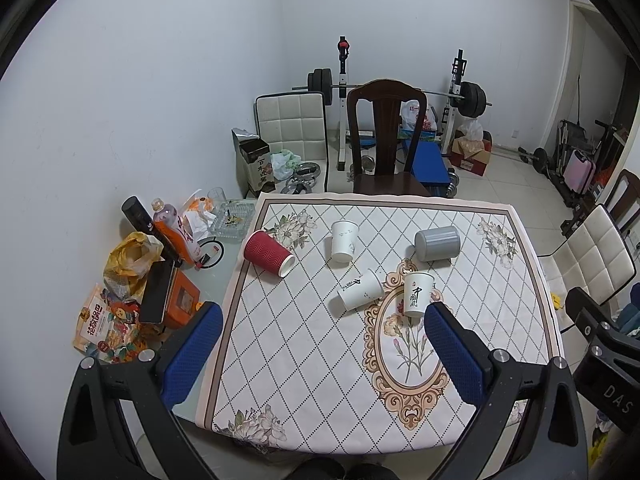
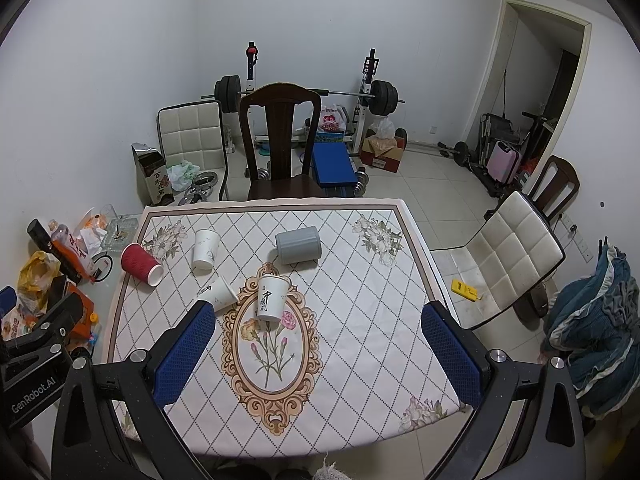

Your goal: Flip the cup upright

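On quilted-pattern cloth (image 2: 352,320), ribbed red cup (image 2: 142,263)

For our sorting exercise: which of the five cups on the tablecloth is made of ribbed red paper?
The ribbed red paper cup, lying on its side at the cloth's far-left edge; three others are white, one grey.

So on my table (image 2: 360,320) there's five cups: one (image 2: 141,264) far left, two (image 2: 204,249) (image 2: 221,293) nearer the middle, one (image 2: 271,297) at the centre, one (image 2: 298,245) behind it. Chair (image 2: 280,140) at the far edge.
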`<state>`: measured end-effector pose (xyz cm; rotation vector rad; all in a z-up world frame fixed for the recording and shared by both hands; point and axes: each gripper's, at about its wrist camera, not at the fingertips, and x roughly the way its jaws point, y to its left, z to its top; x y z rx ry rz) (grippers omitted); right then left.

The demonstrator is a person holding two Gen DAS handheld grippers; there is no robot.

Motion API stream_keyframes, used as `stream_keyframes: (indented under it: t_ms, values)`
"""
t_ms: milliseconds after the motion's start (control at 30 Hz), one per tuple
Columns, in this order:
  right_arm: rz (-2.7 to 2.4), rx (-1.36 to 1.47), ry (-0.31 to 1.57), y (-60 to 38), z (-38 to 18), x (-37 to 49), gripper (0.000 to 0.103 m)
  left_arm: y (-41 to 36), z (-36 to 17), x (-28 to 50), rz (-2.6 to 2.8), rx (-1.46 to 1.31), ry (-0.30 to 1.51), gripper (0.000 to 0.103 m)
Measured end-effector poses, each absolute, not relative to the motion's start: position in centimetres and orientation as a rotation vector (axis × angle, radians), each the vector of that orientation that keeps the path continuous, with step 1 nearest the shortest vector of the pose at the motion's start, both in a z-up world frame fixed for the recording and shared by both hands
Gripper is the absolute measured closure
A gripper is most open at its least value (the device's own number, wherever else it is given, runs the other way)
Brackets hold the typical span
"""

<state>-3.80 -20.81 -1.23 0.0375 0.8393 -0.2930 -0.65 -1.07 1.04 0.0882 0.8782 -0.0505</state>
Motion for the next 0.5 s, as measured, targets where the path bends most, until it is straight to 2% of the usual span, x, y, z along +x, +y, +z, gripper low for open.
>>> stream_keyframes:
  t_ms: [500]
  values:
    - [-0.279,0.037,0.846,-20.47,-0.42,-3.94,0.000,-1.07,0.93,-0.90,-0.048,0.086,0.878,0.000]
